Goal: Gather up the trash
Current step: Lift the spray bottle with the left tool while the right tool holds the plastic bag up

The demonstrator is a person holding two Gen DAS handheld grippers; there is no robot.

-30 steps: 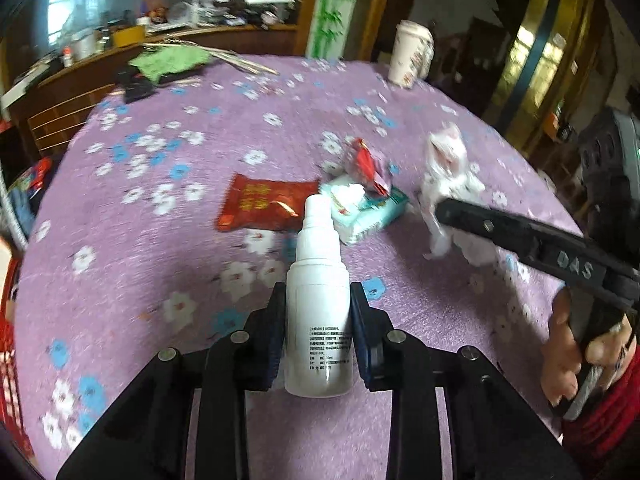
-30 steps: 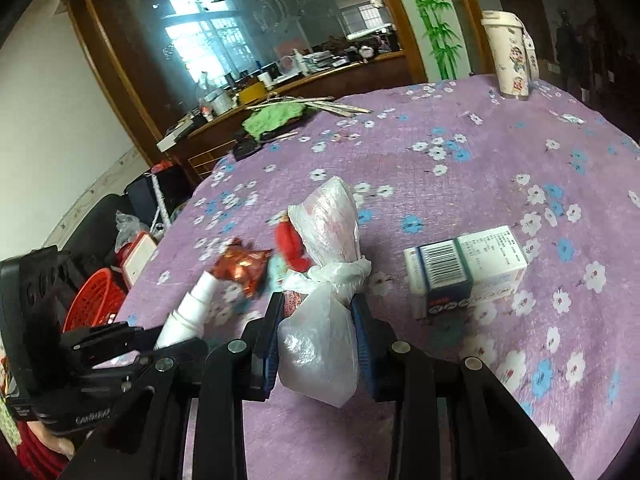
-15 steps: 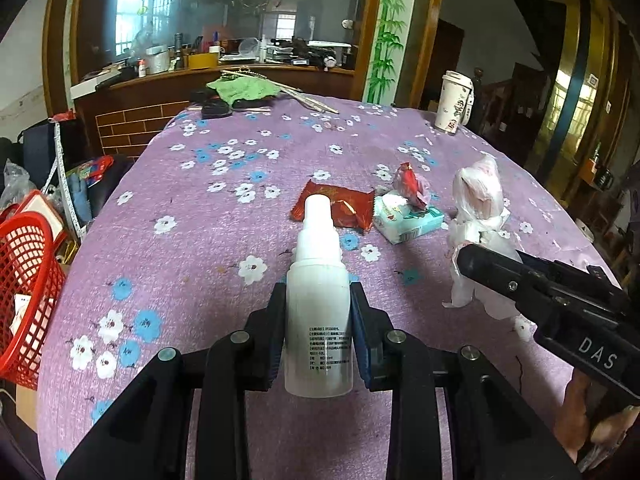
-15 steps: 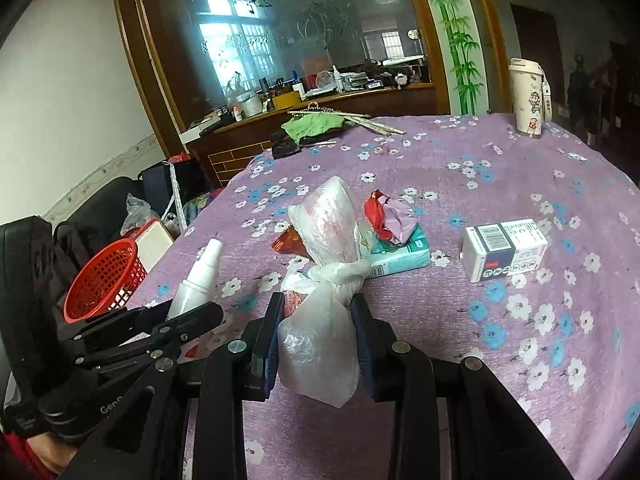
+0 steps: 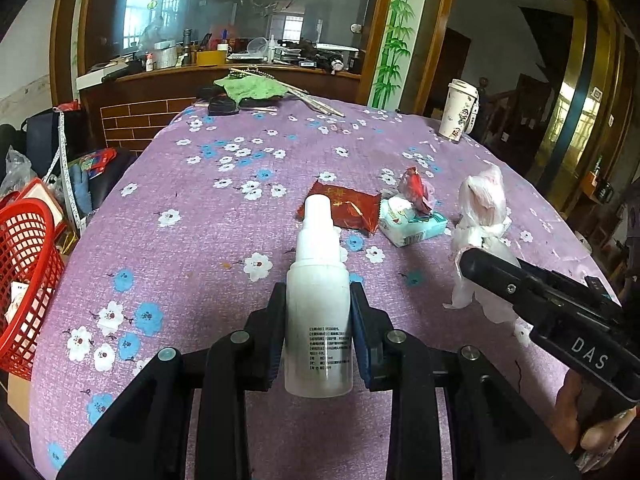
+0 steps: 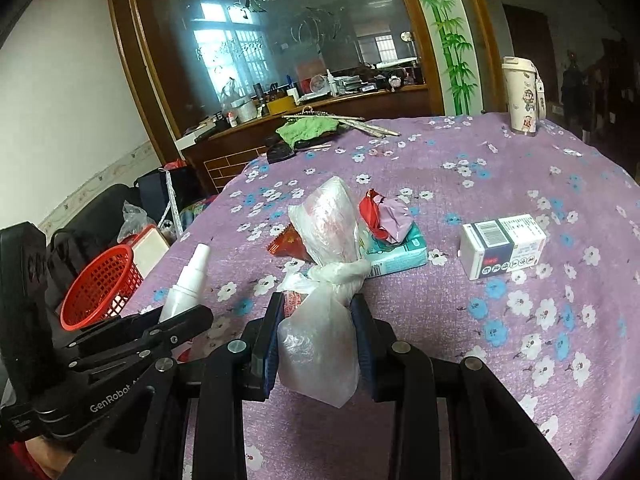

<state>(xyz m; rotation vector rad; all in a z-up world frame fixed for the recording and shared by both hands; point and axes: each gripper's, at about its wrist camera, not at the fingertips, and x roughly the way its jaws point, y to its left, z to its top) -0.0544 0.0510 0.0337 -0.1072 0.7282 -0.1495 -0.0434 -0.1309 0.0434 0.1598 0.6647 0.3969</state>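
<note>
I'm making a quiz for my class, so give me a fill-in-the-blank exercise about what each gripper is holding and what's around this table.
1. The left gripper is shut on a white ____ bottle.
2. The right gripper is shut on a knotted plastic ____.
3. The basket beside the table is ____ in color.
4. The crumpled red wrapper rests on a pack of ____.

Missing words: spray; bag; red; tissues

My left gripper (image 5: 319, 330) clamps a white spray bottle (image 5: 319, 312) upright; my right gripper (image 6: 316, 334) pinches a knotted clear plastic bag (image 6: 324, 280). A red wrapper (image 5: 340, 208) lies flat farther off.
</note>
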